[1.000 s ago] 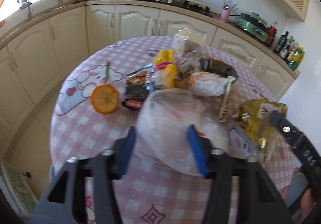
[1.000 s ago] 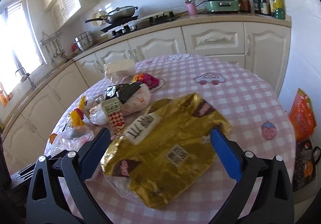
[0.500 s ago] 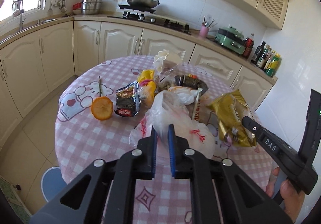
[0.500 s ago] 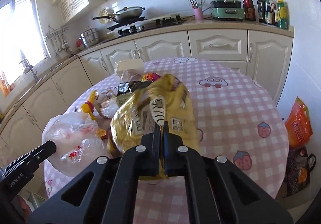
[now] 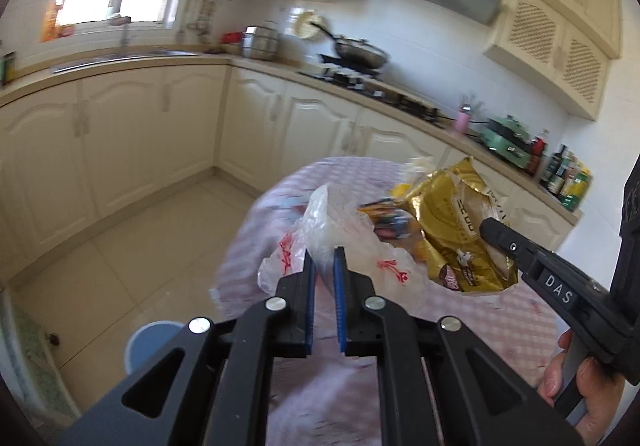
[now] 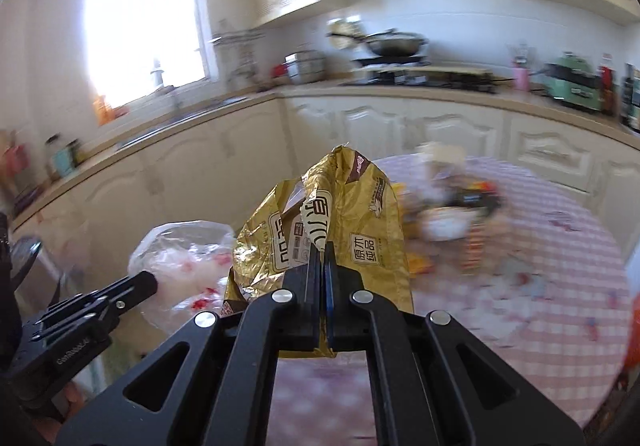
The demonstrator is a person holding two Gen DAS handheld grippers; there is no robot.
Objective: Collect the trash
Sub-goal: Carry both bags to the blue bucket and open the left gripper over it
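Observation:
My left gripper is shut on a clear plastic bag with red print and holds it above the left edge of the round table. My right gripper is shut on a crumpled gold snack bag, held up over the table. The gold bag also shows in the left wrist view, with the right gripper beside it. The plastic bag shows in the right wrist view next to the left gripper. More wrappers lie blurred on the table.
The table has a pink checked cloth. A blue round stool or bin stands on the tiled floor at its left. Cream cabinets and a counter with a stove and pan run behind. An orange bag is at the far right.
Both grippers closed on their bags, lifted them off the table and swung up and left. The views now look toward the window and cabinets, with motion blur.

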